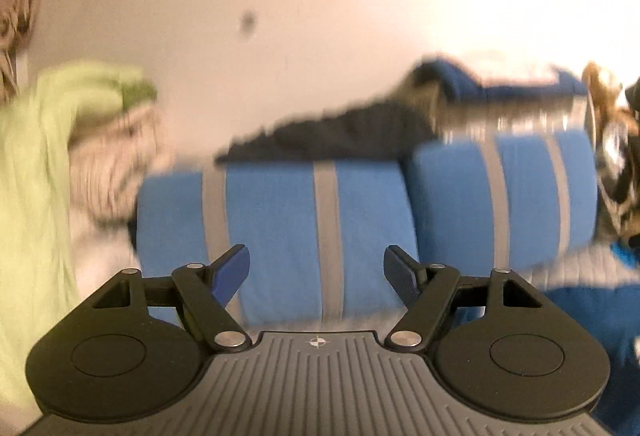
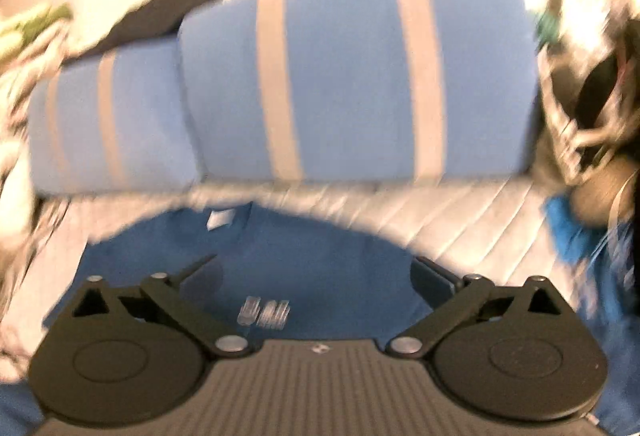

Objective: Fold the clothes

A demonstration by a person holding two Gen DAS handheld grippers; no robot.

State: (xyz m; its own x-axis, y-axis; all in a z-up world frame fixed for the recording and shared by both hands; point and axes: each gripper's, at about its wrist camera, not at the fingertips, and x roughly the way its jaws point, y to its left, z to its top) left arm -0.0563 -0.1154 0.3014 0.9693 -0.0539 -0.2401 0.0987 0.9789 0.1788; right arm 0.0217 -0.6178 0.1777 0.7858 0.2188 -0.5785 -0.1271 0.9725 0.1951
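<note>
The left gripper point(image 1: 317, 272) was spread wide and held nothing. Just past it lay a folded blue cloth with grey stripes point(image 1: 360, 204), with a black garment point(image 1: 340, 134) on its far edge. A light green cloth point(image 1: 36, 156) sat at the left. The right gripper point(image 2: 316, 278) was wide too and empty, above a darker blue garment point(image 2: 320, 248) on a white quilted cover point(image 2: 460, 208).

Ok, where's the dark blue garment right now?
The dark blue garment lies in the right wrist view directly under the open right tongs, on the white quilted cover, just in front of the blue striped pillows.
</note>
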